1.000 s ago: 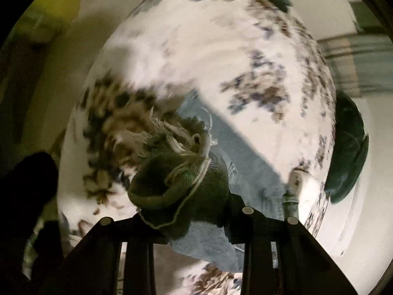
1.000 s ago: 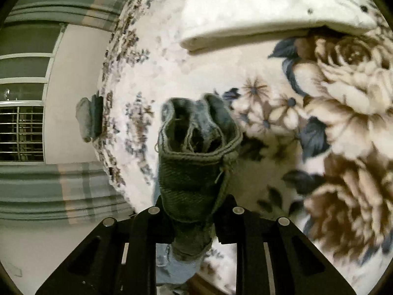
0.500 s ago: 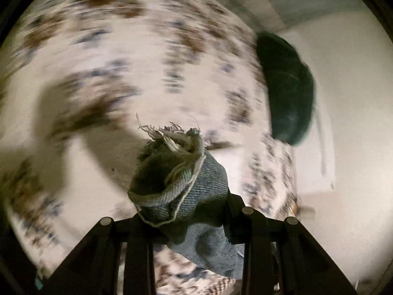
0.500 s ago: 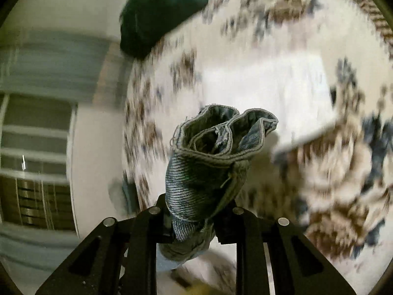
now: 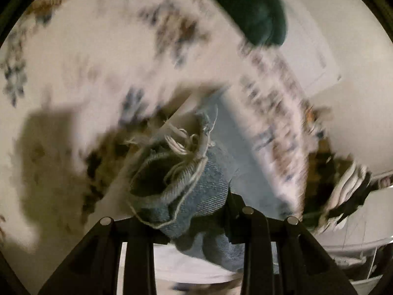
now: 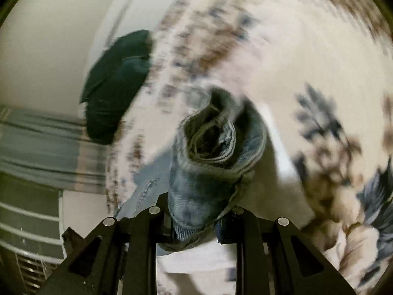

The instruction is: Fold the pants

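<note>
**A:** Start with the left wrist view. How many things do you count?

**B:** One left gripper [image 5: 186,211], clamped on one bunched, frayed hem of the jeans [image 5: 194,186], with white threads sticking out. More of the pale denim trails off behind the bunch toward the upper right. Below lies one flowered blanket [image 5: 81,56] (badly blurred), and one dark green cushion [image 5: 248,7] sits at its far edge near the top. At the right there is a smeared stack of light cloth [image 5: 343,191]; I cannot tell what it is.

**A:** Anything in the way?

**B:** The denim bunch hides the fingertips and the blanket behind it.

**A:** And the right wrist view?

**B:** One right gripper [image 6: 196,218], closed on another rolled fold of the jeans [image 6: 208,172], seams showing in its open end. The same blanket [image 6: 307,49] fills the right. One green cushion [image 6: 115,86] sits at the left, and a striped curtain [image 6: 44,147] hangs beyond it.
</note>
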Available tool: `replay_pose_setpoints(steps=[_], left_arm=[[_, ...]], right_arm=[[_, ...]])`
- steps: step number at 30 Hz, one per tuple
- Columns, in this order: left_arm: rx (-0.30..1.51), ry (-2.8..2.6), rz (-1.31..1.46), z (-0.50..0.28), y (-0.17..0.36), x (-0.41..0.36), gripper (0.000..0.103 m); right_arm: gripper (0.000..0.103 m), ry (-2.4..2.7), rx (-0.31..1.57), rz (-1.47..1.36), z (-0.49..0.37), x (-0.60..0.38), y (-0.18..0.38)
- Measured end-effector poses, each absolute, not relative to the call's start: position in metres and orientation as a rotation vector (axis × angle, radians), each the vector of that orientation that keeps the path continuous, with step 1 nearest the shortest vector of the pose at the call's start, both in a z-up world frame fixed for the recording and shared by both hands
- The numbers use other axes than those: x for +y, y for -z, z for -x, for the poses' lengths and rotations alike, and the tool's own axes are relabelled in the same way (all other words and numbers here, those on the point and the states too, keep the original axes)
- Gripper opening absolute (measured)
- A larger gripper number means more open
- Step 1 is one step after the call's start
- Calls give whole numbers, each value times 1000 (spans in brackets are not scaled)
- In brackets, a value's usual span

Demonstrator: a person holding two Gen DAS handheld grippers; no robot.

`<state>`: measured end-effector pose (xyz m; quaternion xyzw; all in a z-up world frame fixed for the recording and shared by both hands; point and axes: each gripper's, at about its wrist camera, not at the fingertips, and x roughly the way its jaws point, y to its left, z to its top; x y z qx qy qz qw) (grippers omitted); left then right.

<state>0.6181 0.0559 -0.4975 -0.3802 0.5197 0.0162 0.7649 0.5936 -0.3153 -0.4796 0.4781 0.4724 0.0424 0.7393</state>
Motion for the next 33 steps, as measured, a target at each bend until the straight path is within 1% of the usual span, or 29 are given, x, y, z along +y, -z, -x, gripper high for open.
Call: replay_pose_setpoints(steps=[3,8,11,13,15,17,19,20,21,22,23,24,25,26,27,28,30,32,33], left_arm=[[1124,-14,838,-601,516,58,28],[1118,9,843,-584,511,60,28],[1129,13,835,-580,508,62,31],[1144,14,802,-580,504,60,34],[1165,43,765,-580,503,58,35],[1177,70,750,-578,501,61,38],[1187,80,715,-576,495,63,45],[1192,79,692,-575,493,63,47],[1200,75,660,-575,489,63,61],[1207,48,604,-575,485,65,84],[1209,17,547,-574,481,66,91],[1206,5,507,-574,479,68,93],[1208,-1,487,-574,480,69,93],[1215,-7,464,-575,481,71,94],[1225,-12,448,-576,484,72,96],[1239,-23,426,-576,487,73,100],[1253,-34,390,-578,488,71,101],[1239,-42,338,-577,481,67,101],[1222,-51,289,-576,473,62,101]], right_arm=[[24,-77,1047,-1088,-580,-314,509],[24,-82,1049,-1063,-583,-312,518],[24,-91,1060,-1022,-578,-312,521],[25,-93,1091,-1000,-580,-313,527],[27,-86,1119,-982,-577,-314,530],[32,-71,1151,-949,-576,-315,530],[42,-50,1182,-901,-575,-315,528],[43,-36,1194,-861,-575,-315,525],[46,-29,1199,-829,-573,-314,522],[48,-20,1205,-805,-571,-314,519],[48,-12,1213,-781,-569,-313,518],[51,-1,1223,-751,-568,-312,516],[54,6,1227,-738,-565,-312,515],[55,16,1236,-719,-562,-310,513],[56,29,1244,-687,-561,-308,511],[59,41,1244,-659,-557,-305,507],[64,79,1250,-579,-554,-299,501],[72,104,1248,-511,-550,-291,492],[81,113,1245,-482,-548,-287,487]])
